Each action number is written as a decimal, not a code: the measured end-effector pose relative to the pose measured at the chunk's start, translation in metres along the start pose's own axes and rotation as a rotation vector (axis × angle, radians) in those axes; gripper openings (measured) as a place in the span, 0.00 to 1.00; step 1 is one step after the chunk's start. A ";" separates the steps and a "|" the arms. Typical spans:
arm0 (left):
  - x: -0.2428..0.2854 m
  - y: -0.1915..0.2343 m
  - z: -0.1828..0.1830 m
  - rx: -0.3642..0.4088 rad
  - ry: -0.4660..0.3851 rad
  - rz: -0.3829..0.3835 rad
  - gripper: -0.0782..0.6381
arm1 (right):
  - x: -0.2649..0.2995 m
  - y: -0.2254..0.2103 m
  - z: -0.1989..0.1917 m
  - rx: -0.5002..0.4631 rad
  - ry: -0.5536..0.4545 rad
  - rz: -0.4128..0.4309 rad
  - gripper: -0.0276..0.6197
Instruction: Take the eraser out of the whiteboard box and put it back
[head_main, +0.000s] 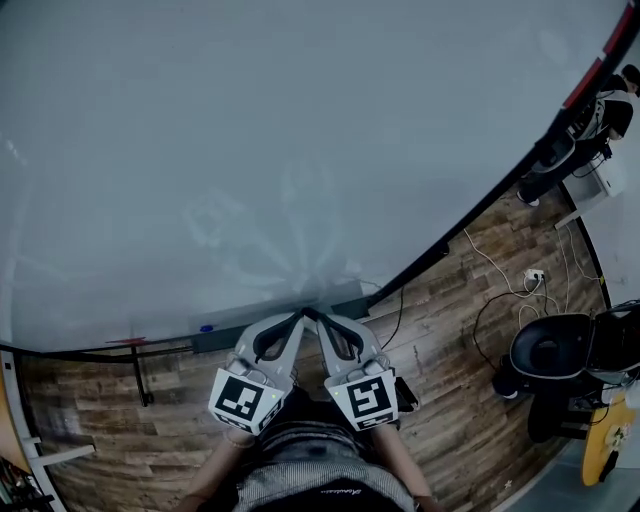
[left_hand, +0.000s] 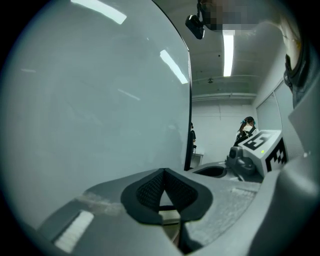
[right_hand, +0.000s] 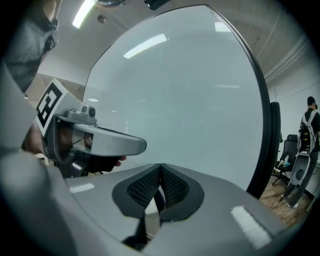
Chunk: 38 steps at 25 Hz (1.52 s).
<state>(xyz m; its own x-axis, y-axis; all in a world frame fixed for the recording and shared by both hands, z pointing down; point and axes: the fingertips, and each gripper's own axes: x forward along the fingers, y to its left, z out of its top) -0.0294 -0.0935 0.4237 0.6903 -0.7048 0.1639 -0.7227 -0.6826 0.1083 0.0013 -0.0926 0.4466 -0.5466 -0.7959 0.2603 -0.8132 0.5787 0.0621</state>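
The person is holding the left claw (left_hand: 163, 171) and right claw (right_hand: 160, 166) shut and empty, tips together over the whiteboard box (head_main: 230, 335) at the whiteboard's (head_main: 250, 150) bottom edge, probably lining up a reach; the eraser is not showing, presumably lying inside

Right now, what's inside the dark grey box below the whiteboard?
The dark grey box shows only its outer wall; the left tool and right tool cover its middle. What lies inside is hidden.
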 end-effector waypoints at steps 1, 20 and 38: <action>0.002 0.001 0.000 -0.005 -0.003 0.009 0.11 | 0.002 -0.002 -0.003 0.000 0.003 0.015 0.05; -0.005 0.000 -0.016 -0.019 0.046 0.047 0.11 | 0.014 0.003 -0.027 -0.004 0.062 0.071 0.05; -0.020 -0.004 -0.018 -0.074 0.018 0.007 0.11 | 0.016 0.013 -0.047 -0.105 0.174 0.142 0.23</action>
<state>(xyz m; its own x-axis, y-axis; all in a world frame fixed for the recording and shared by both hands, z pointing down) -0.0406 -0.0734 0.4376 0.6852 -0.7051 0.1828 -0.7284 -0.6612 0.1797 -0.0087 -0.0893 0.4972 -0.6039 -0.6682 0.4346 -0.7006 0.7049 0.1103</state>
